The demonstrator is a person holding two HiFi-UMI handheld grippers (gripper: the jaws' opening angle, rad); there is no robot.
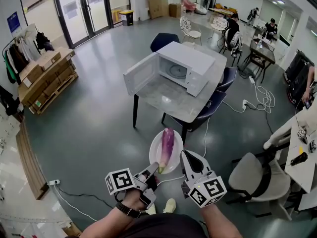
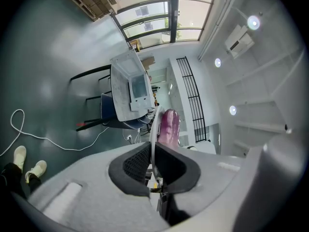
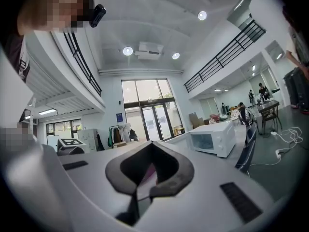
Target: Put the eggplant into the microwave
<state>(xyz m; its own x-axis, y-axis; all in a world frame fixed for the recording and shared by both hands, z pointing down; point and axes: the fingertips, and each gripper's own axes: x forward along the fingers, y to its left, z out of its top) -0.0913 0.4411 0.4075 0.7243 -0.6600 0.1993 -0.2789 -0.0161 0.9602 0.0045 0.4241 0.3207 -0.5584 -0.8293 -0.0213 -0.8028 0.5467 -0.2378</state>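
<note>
Between the left tongs (image 1: 154, 169) — marker cube (image 1: 120, 181) behind — a pinched plate (image 1: 154, 153) bears eggplant (image 1: 167, 145).

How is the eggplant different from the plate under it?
The eggplant is purple and long; the plate is white and round. The eggplant only lies on the plate, while the plate's rim is pinched by the left gripper. Both are over the floor, not yet at the microwave.

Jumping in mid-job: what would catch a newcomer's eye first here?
The purple eggplant lies on a white plate, carried low in the head view, with the left tongs and right tongs clamped on its rim. Beyond it, a white microwave stands on a table, its door swung open.
</note>
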